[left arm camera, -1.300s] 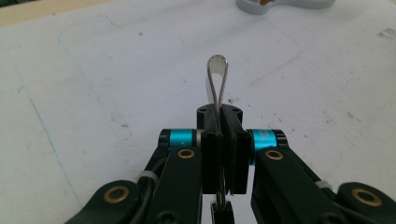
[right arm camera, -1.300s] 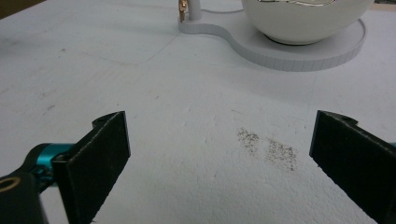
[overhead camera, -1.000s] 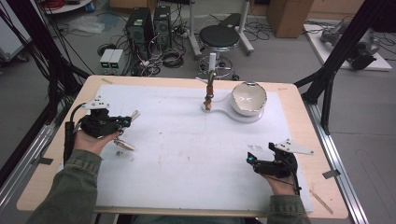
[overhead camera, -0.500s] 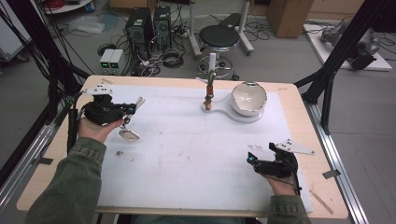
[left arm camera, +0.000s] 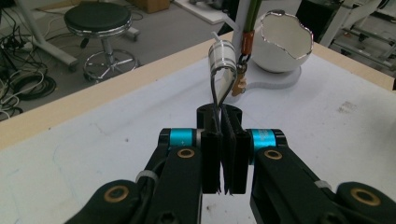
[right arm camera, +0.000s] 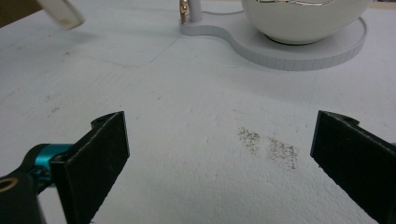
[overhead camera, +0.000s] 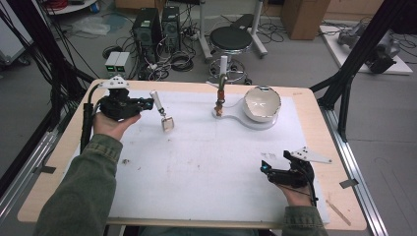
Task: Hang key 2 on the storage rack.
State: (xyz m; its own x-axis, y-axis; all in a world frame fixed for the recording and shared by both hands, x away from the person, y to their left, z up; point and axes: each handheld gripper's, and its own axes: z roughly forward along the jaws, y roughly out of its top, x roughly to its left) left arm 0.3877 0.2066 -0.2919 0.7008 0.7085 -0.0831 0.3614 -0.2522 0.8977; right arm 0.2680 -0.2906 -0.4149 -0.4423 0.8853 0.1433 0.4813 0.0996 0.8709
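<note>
Left gripper: jaws clamped on the thin wire handle of a small strainer, which hangs off the table just beyond the tips. White egg-shaped bowl farther ahead. Right gripper: jaws wide apart, nothing between, resting on the table mat.

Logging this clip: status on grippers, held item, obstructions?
Left gripper shut on whisk, lifted off the mat. Right gripper open, resting near edge. Bowl stand ahead, path open.

I am working in a robotics lab: a white-covered surface framed by black struts, desktop computer towers and tangled cables on the grey floor, a rolling stool, and cardboard boxes beyond.
</note>
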